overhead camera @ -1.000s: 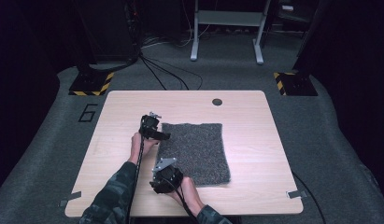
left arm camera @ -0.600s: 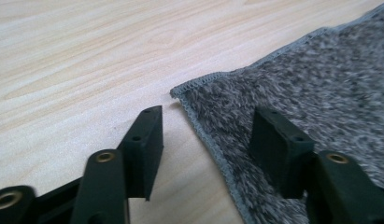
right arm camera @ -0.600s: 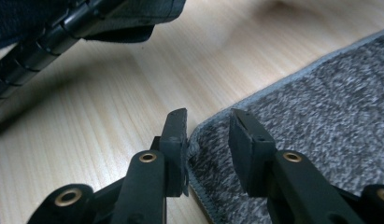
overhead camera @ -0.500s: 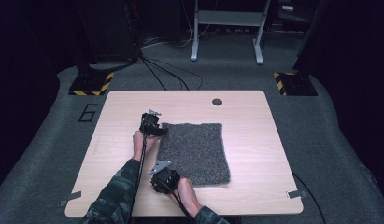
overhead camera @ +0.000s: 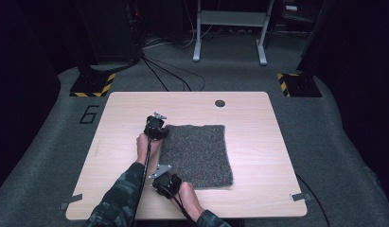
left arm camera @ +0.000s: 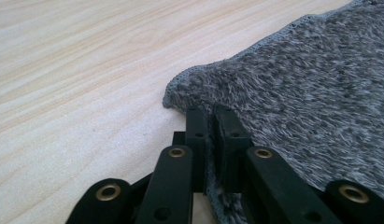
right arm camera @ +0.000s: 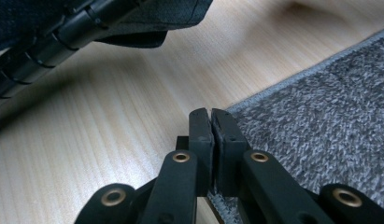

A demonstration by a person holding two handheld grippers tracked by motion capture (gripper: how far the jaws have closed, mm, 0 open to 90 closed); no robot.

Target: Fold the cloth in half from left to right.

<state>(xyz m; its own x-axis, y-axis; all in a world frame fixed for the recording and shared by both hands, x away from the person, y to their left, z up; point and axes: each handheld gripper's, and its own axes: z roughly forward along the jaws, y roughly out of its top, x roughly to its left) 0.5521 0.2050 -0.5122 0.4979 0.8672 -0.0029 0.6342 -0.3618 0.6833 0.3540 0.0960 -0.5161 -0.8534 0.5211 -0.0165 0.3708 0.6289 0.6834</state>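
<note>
Both tongs have just closed. My left tongs [left arm camera: 210, 114] are clenched on the grey fleece cloth's [overhead camera: 197, 151] far left corner, right tongs [right arm camera: 210, 116] on its near left edge. Cloth lies flat on the tabletop [overhead camera: 258, 123]; grasping looks done, lifting or folding remains.

floor: grey carpet [overhead camera: 50, 156], dim room
12 o'clock: metal frame legs [overhead camera: 230, 33], cables [overhead camera: 168, 75]
10 and 2 o'clock: hazard-striped bases [overhead camera: 92, 86]
</note>
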